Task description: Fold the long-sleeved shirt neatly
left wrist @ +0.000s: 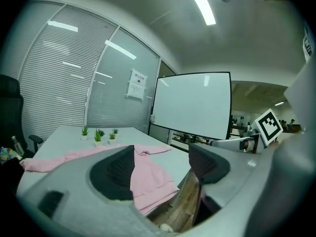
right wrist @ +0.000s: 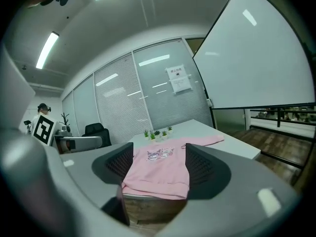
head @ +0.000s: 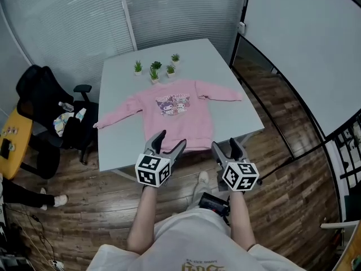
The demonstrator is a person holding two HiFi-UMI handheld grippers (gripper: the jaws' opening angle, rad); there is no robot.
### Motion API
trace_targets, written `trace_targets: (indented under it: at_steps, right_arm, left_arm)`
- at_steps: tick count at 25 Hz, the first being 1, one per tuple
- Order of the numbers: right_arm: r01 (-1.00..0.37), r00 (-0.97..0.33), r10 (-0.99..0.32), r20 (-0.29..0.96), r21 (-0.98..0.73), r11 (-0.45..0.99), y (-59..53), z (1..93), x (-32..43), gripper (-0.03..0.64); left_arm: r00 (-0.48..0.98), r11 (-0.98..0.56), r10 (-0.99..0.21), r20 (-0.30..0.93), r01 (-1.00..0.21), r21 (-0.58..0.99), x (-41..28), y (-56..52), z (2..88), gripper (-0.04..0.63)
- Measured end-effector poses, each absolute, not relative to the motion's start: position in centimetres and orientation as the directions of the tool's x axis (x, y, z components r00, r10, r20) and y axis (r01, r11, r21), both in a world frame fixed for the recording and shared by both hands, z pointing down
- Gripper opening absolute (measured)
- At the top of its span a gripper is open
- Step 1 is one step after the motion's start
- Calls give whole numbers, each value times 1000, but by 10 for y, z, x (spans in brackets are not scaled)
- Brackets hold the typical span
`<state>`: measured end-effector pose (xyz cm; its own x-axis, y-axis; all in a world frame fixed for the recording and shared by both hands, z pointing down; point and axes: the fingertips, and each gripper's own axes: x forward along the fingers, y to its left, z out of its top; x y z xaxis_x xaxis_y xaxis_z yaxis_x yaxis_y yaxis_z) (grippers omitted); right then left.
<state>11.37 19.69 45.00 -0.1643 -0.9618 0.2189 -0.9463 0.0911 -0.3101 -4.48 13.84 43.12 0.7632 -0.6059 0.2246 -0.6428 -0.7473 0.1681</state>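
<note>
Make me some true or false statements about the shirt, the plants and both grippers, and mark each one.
The shirt lies spread out on the table. True.
The shirt is blue. False: it is pink.
The left gripper grips a sleeve. False: it is open and empty, near the hem.
Plants stand beyond the collar. True.
The right gripper is shut. False: it is open.
</note>
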Motion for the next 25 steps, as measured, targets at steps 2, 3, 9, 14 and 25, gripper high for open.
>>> trace_targets:
  at_steps: [2,3,9,14,25]
  right_arm:
    - [-945,-150,-964,218,-318,76,185,454,123,327]
    - [-946,-144,-965,220,-316,69,178,455,128,328]
    - [-955,-79,-958,277,-297,-8,133,474,174,344]
    - [-955,-74,-947,312,-295,-23,88,487,213,344]
    - [-951,-89,-921,379,-307,-35,17,516,274,344]
  left_arm:
    - [769,-752,-599,222,-636,173,-36,125,433,347]
    - [773,-753,-597,217,-633,180,-31,117,433,355]
    - [789,-760,-568,235,-612,217,13,60,445,367]
    - [791,-748,-563,237,-611,260,49,13,457,379]
    - [765,-711,-568,304,-642,288,103,-66,490,380]
